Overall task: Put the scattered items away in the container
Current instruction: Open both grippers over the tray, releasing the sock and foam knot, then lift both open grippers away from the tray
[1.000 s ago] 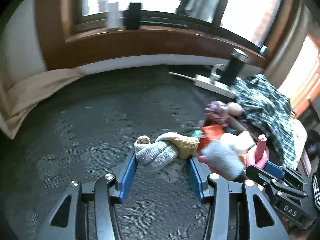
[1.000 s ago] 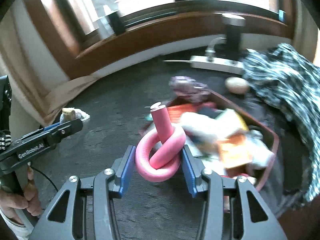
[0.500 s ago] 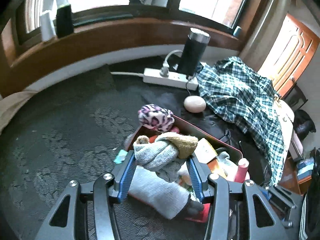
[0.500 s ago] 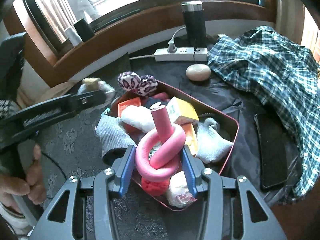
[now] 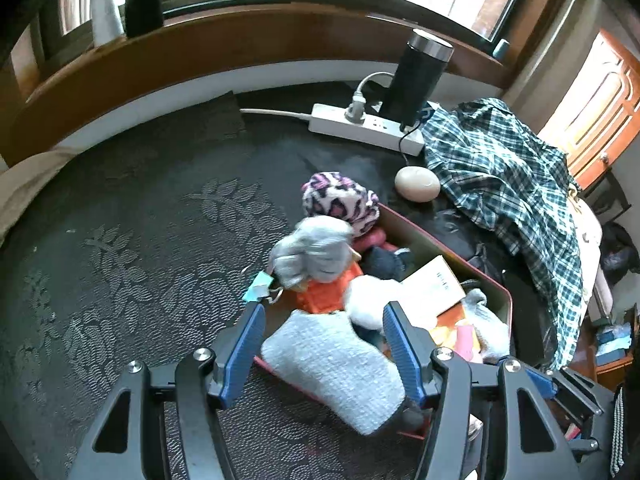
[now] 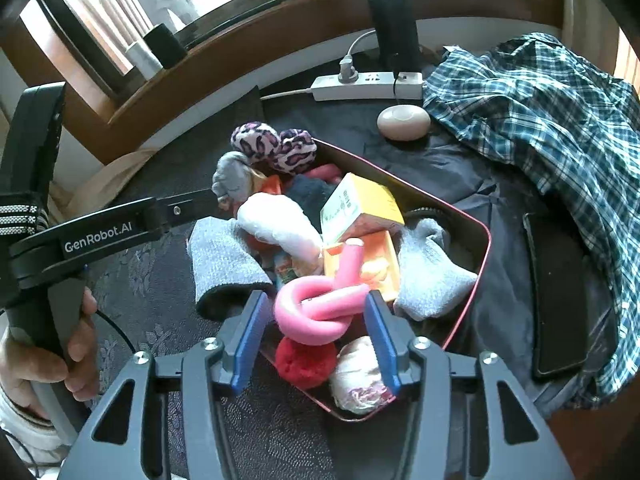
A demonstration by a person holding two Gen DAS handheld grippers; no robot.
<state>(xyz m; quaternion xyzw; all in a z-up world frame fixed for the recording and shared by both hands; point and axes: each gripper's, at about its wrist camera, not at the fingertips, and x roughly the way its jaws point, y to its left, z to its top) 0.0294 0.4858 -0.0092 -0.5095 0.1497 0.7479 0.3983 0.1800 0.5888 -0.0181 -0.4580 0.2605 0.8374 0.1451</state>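
With both grippers spread and empty over the heaped tin (image 6: 482, 256), the left (image 5: 324, 344) above a blurred grey sock bundle (image 5: 312, 252) at the far rim and the right (image 6: 314, 328) around the pink knot (image 6: 316, 308) lying on top, either could roll out

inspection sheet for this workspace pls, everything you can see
surface: dark patterned cloth
job's things: red-rimmed container heaped full; grey sock bundle, blurred, at its far left corner; grey sock draped over the near rim
clutter: plaid shirt, phone, beige oval object
grippers: left tool open, nothing held; right tool over the container, pink curler between its fingers, grip unclear
cables: white power strip with two plugs and a white lead
surroundings: wooden windowsill, black tumbler beside the strip
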